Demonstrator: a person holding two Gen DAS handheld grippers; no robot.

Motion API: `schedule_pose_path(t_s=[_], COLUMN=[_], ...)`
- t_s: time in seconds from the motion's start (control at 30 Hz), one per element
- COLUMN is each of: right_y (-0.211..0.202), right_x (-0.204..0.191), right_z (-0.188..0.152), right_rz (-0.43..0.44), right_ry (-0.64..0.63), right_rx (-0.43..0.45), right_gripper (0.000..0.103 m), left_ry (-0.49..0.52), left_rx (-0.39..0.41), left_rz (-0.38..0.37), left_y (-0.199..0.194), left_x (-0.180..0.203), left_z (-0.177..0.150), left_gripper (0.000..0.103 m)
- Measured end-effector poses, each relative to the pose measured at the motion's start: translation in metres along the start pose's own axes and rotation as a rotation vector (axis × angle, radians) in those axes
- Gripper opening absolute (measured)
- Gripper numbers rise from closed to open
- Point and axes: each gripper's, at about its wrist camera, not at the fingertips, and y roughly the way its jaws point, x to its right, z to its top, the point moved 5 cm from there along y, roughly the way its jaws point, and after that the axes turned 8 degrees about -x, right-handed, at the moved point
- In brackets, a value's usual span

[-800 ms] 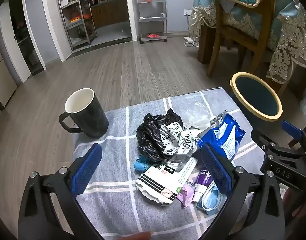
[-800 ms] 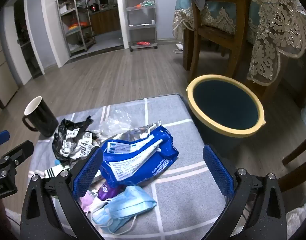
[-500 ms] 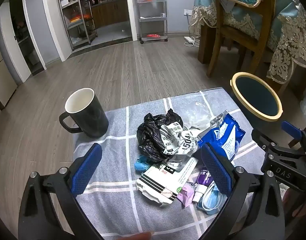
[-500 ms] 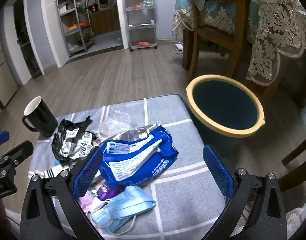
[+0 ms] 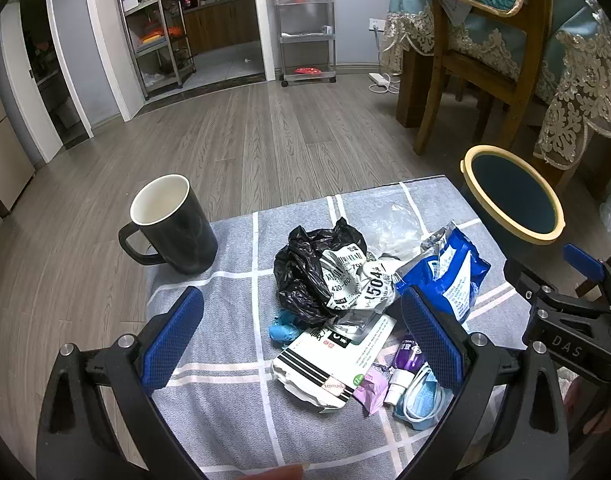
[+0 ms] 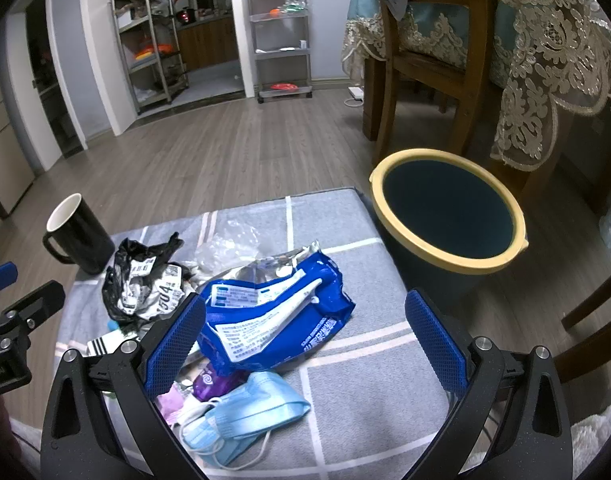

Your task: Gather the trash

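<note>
A pile of trash lies on the grey checked cloth: a crumpled black bag with labels, a blue wet-wipe pack, a clear plastic bag, a white striped box, a light blue face mask and a purple tube. The dark bin with a yellow rim stands on the floor to the right of the cloth. My left gripper is open above the near side of the pile. My right gripper is open over the blue pack and mask.
A black mug with a white inside stands at the cloth's far left corner. A wooden chair and a lace-draped table stand behind the bin. Metal shelves stand by the far wall.
</note>
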Motion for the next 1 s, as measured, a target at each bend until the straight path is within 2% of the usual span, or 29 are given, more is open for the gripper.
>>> schedule_pose_path(t_s=[1.0], right_y=[0.0005], right_x=[0.0009], right_z=[-0.0005], right_rz=[-0.001], right_ry=[0.000], right_rx=[-0.002], right_gripper=[0.099], left_ry=[-0.002], left_rx=[-0.003], left_rz=[-0.001], left_y=[0.0046], left_x=[-0.0037], left_z=[0.0008], left_gripper=[0.097])
